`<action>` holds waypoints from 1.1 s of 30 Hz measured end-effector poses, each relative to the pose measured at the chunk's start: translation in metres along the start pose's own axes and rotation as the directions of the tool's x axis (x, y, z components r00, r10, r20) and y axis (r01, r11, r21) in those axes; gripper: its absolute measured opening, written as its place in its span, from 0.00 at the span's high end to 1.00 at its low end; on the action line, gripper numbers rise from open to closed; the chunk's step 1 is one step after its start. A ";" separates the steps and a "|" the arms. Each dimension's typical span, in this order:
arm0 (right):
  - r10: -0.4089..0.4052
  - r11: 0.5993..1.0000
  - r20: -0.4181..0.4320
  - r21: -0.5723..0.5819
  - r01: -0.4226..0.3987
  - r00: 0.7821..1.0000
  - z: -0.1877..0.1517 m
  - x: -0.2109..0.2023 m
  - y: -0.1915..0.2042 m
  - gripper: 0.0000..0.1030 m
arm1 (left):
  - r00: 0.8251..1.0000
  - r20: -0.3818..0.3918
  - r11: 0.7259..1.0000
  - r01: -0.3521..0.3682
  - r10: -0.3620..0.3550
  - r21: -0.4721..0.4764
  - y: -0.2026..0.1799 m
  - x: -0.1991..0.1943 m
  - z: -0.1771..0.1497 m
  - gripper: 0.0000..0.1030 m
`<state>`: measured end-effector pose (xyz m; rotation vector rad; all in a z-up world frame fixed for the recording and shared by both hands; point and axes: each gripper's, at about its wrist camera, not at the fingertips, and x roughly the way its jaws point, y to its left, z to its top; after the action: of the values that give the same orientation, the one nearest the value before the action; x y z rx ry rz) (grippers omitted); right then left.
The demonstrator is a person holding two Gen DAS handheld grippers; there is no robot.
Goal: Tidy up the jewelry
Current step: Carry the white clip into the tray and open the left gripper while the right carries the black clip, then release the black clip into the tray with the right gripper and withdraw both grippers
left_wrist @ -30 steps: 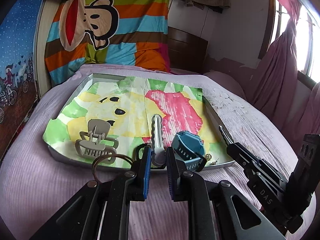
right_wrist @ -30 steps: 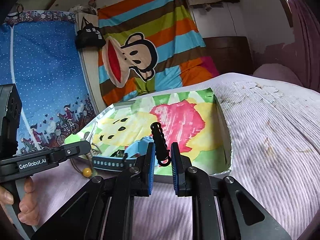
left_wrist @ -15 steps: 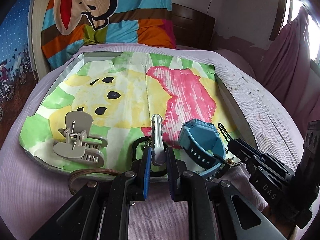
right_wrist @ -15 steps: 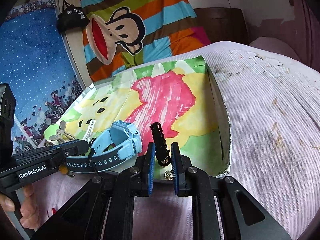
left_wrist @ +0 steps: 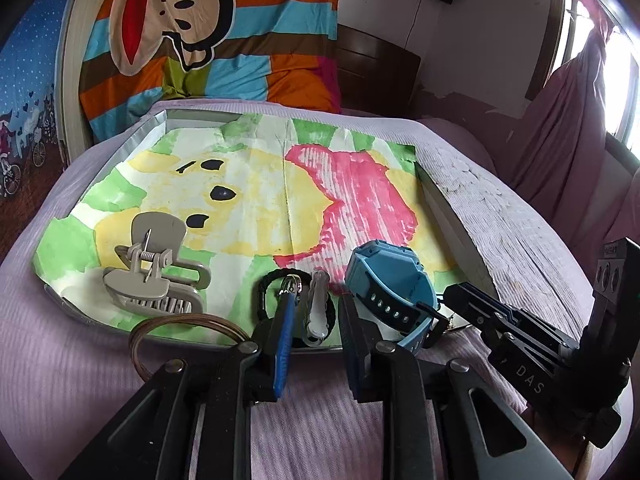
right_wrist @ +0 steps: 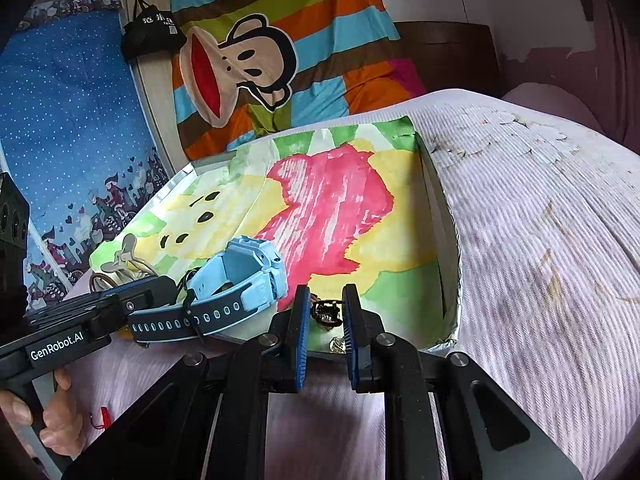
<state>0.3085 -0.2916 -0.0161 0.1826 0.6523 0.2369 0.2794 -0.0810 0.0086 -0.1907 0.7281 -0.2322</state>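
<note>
A white hair clip (left_wrist: 316, 308) lies on the near edge of the tray (left_wrist: 452, 224), in the gap between the left gripper's (left_wrist: 314, 344) fingers (left_wrist: 283, 336), which stand apart and do not clamp it; it rests across a black braided hair tie (left_wrist: 276, 280), with a small metal ring just off the left finger's tip. Just beyond the right-hand finger of that gripper stands a blue watch (left_wrist: 390, 280) on its side, its dark strap trailing toward the near tray edge. Off to the left of the fingers, farther onto the tray's painted paper lining (left_wrist: 256, 200), sits a beige claw clip (left_wrist: 154, 276), and a thin brown bangle (left_wrist: 180, 332) lies on the lilac bedspread (left_wrist: 80, 360) just in front of the tray rim. The right gripper (right_wrist: 324, 336) is likewise parted, and a small dark chain-like piece (right_wrist: 326, 310) lies on the paper between its fingertips, apart from both pads as far as can be told; a small gold item (right_wrist: 337, 345) sits just below it at the rim. In the right wrist view the watch (right_wrist: 240, 276) is left of the fingers, with the left gripper's tip close by its strap.
</note>
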 end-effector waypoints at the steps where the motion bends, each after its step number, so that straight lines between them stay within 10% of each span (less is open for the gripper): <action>1: 0.002 1.000 0.014 -0.001 -0.002 1.000 -0.001 -0.004 -0.001 0.85 | 1.000 0.014 1.000 0.005 -0.004 -0.004 0.001 -0.003 -0.001 0.74; 22: 0.038 0.999 0.351 -0.026 -0.031 0.935 -0.023 -0.105 0.014 0.08 | 0.939 0.322 0.993 -0.107 0.120 -0.056 0.019 -0.099 -0.028 0.01; 33: 0.057 0.997 0.404 -0.066 -0.033 0.913 -0.049 -0.142 0.046 0.01 | 0.904 0.381 0.981 -0.187 0.195 -0.059 0.041 -0.140 -0.050 0.00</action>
<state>0.1617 -0.2815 0.0386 0.1842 0.2264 0.2526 0.1500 -0.0081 0.0505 -0.1773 0.3527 0.0041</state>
